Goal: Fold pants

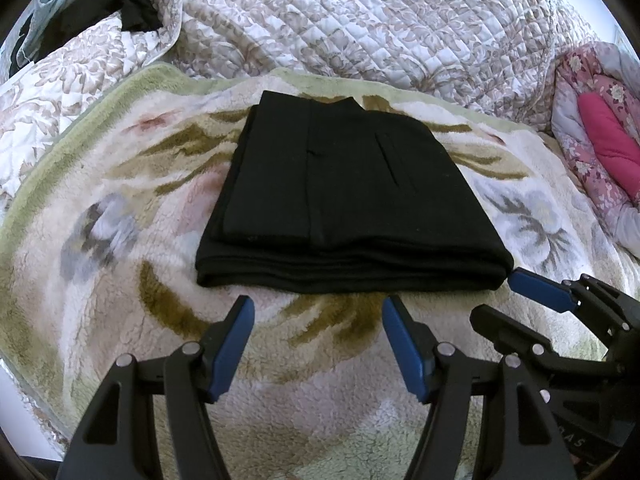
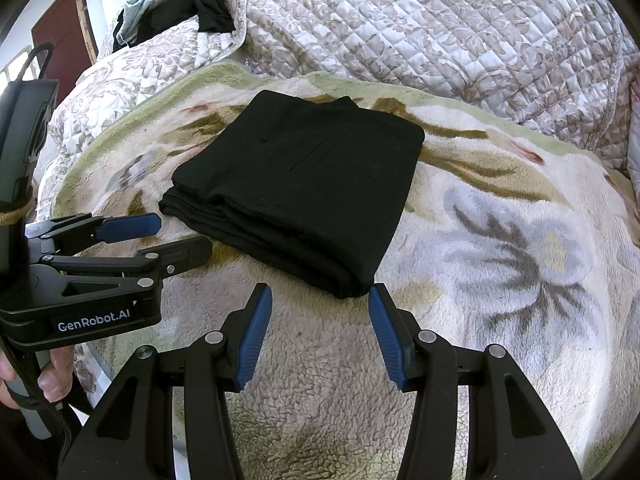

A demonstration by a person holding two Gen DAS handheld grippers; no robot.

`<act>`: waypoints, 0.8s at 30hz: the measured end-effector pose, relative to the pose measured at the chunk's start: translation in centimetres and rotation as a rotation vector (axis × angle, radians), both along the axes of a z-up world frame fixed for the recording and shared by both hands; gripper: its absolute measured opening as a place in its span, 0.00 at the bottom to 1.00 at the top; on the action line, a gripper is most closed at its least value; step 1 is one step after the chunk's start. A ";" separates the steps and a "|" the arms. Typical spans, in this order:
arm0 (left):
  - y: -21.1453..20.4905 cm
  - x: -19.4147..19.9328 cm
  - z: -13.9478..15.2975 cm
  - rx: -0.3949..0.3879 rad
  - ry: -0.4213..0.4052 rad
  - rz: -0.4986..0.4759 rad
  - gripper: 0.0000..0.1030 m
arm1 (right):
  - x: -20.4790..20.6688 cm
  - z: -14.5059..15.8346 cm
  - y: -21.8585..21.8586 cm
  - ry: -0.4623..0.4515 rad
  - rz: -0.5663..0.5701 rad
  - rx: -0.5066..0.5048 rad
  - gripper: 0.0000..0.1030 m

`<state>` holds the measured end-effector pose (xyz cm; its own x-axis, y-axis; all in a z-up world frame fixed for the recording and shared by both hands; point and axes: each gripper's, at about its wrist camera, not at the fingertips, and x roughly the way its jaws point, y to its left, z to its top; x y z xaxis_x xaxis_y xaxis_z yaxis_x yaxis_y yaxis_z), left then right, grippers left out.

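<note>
Already the pants are a compact black rectangle, folded into several layers whose stacked edges show along the near side. The top layer is smooth, with a seam running lengthwise and a short slit like a pocket opening beside it. One far corner stands a little proud of the rest. They lie flat on a fleece blanket with a pale ground, olive leaves and grey flowers, and a quilt rises behind.

From the left wrist view, the left claw hangs just short of the near folded edge, its blue pads spread wide with bare blanket between them; it holds nothing and does not touch the cloth. The right claw comes in from the right, one blue tip just beside the near right corner of the pants; whether it touches there I cannot tell.

From the right wrist view, the right claw is likewise wide open and empty, the near corner of the pants lying just ahead of the gap between its fingers. The left claw sits at the left, beside the folded edge, jaws apart.
</note>
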<state>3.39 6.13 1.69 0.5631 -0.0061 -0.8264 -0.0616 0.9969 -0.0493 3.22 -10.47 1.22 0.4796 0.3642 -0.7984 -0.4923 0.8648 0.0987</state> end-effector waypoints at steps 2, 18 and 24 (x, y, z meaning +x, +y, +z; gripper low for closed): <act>0.0 0.0 0.0 0.001 0.000 0.001 0.67 | 0.0 0.0 0.0 0.000 0.000 0.000 0.49; -0.2 0.0 0.2 0.025 0.000 0.005 0.67 | 0.0 0.0 -0.1 0.003 0.001 -0.003 0.49; -0.4 -0.2 0.2 0.036 0.000 0.006 0.67 | -0.1 0.1 -0.3 0.000 -0.002 -0.009 0.49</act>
<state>3.19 5.69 1.93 0.5633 0.0270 -0.8258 -0.0672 0.9977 -0.0132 3.16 -10.73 1.33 0.4801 0.3559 -0.8018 -0.4905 0.8667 0.0910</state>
